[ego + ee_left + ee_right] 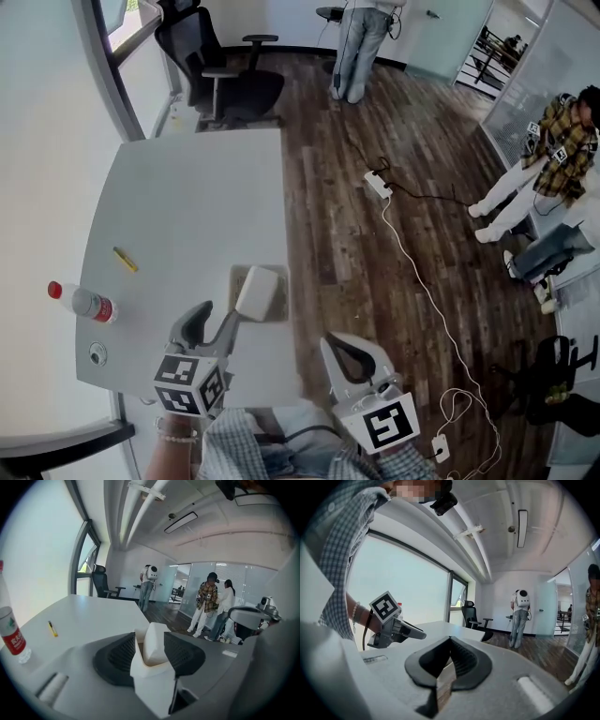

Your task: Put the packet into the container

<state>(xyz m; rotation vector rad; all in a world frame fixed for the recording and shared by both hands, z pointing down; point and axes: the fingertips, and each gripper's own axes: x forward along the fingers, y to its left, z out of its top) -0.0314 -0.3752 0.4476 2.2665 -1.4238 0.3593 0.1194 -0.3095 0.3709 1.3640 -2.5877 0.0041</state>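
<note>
A white packet point(257, 292) lies tilted in the shallow beige container point(278, 308) near the grey table's point(187, 206) right edge. My left gripper point(218, 312) points at it from just in front, jaws open, and its right finger reaches the packet's near corner. In the left gripper view the packet point(154, 640) stands in the gap at the tips of my left gripper point(150, 654), and I see no pad pressing on it. My right gripper point(330, 345) hovers off the table's right edge over the person's lap. Its jaws point(450, 644) are shut with nothing between them.
A water bottle with a red cap point(82, 302) lies at the table's left edge, and a yellow marker point(125, 260) lies near it. A black office chair point(220, 80) stands beyond the table. People stand and sit on the wooden floor, where a power strip point(378, 184) and its cable lie.
</note>
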